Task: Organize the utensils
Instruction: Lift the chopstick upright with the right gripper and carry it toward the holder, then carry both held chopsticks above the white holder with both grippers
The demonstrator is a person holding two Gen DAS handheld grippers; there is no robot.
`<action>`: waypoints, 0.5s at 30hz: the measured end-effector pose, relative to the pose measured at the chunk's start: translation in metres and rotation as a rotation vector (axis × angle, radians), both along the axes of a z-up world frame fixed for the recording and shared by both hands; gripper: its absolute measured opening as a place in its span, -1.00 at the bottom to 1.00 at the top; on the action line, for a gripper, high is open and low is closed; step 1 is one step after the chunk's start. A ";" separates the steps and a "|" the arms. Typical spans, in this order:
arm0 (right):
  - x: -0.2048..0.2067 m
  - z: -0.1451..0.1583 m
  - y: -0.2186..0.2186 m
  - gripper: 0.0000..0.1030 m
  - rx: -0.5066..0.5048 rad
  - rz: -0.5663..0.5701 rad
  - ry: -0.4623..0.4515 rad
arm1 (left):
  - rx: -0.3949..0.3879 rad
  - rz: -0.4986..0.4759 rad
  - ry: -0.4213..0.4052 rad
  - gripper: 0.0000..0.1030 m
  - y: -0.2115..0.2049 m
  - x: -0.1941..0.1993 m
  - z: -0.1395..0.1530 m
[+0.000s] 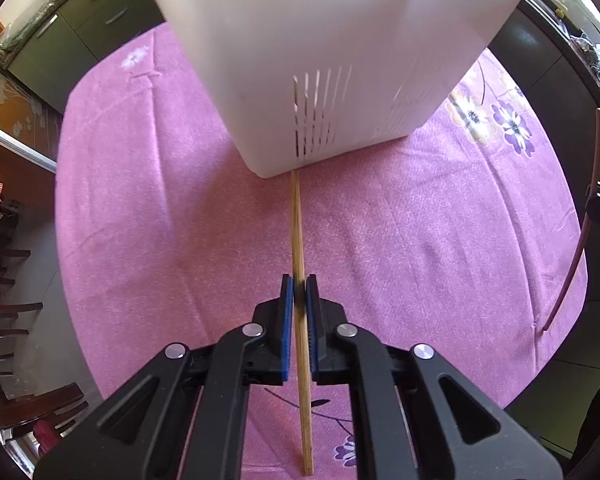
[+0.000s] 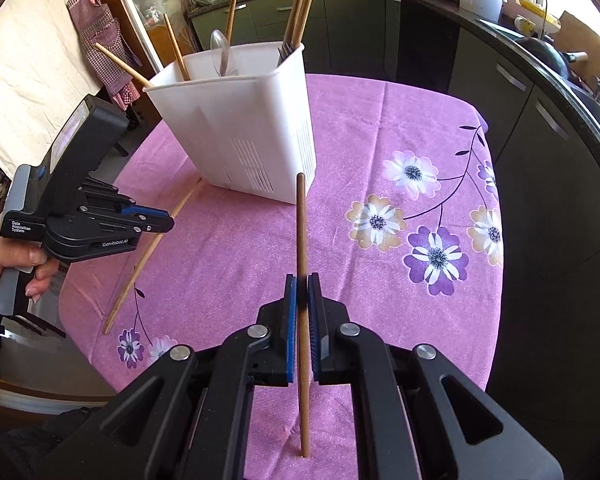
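Note:
A white slotted utensil holder [image 2: 240, 120] stands on the pink flowered tablecloth [image 2: 380, 120], with several chopsticks, a spoon [image 2: 222, 50] and forks [image 2: 288, 50] in it. It also shows close in the left wrist view [image 1: 320, 60]. My left gripper [image 1: 299, 284] is shut on a light bamboo chopstick [image 1: 298, 232] whose far tip reaches the holder's base; this gripper also shows in the right wrist view [image 2: 164, 220]. My right gripper [image 2: 302, 284] is shut on a darker brown chopstick [image 2: 301, 220], held upright in front of the holder. That chopstick shows at the right edge of the left wrist view [image 1: 580, 248].
Dark kitchen cabinets [image 2: 500, 80] and a counter with pots run behind and to the right of the table. A checked apron [image 2: 96, 20] hangs at the back left. Chairs [image 1: 4, 280] stand left of the table.

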State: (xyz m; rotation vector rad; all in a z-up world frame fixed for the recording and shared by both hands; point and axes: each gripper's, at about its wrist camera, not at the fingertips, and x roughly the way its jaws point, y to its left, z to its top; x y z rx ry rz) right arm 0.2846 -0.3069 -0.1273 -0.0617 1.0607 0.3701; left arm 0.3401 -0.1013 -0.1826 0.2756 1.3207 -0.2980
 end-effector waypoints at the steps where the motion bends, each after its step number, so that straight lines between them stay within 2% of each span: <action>1: -0.002 0.005 0.000 -0.88 0.005 -0.001 -0.013 | -0.002 -0.003 -0.018 -0.88 0.002 -0.004 0.008; 8: -0.022 0.039 -0.001 -0.88 0.030 0.001 -0.095 | -0.049 -0.018 -0.152 -0.88 0.025 -0.043 0.069; 15: -0.039 0.051 0.003 -0.88 0.021 0.016 -0.128 | -0.075 -0.041 -0.276 -0.88 0.041 -0.081 0.112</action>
